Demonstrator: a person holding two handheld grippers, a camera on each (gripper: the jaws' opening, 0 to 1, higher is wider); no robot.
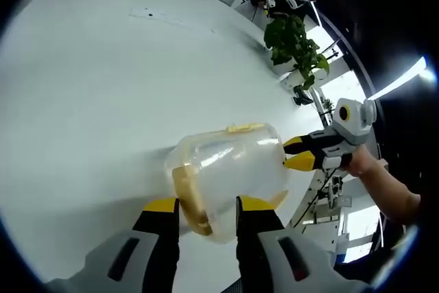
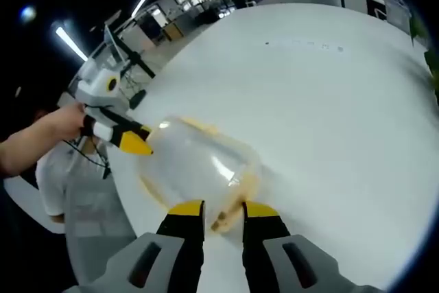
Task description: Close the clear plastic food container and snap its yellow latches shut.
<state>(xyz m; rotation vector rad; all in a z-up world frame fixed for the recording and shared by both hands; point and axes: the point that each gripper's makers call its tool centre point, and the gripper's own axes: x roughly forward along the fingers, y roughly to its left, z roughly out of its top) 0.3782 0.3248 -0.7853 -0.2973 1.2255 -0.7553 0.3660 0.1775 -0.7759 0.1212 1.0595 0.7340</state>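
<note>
White table (image 1: 89,87); container (image 1: 230,173) between both claws, latch state unclear.

Both grippers (image 1: 207,204) (image 2: 223,208) (jaws parted) forward

The clear container (image 1: 230,176) is flanked by the left gripper (image 1: 208,205); the right gripper (image 1: 300,153) is seen at 3 o'clock.
</note>
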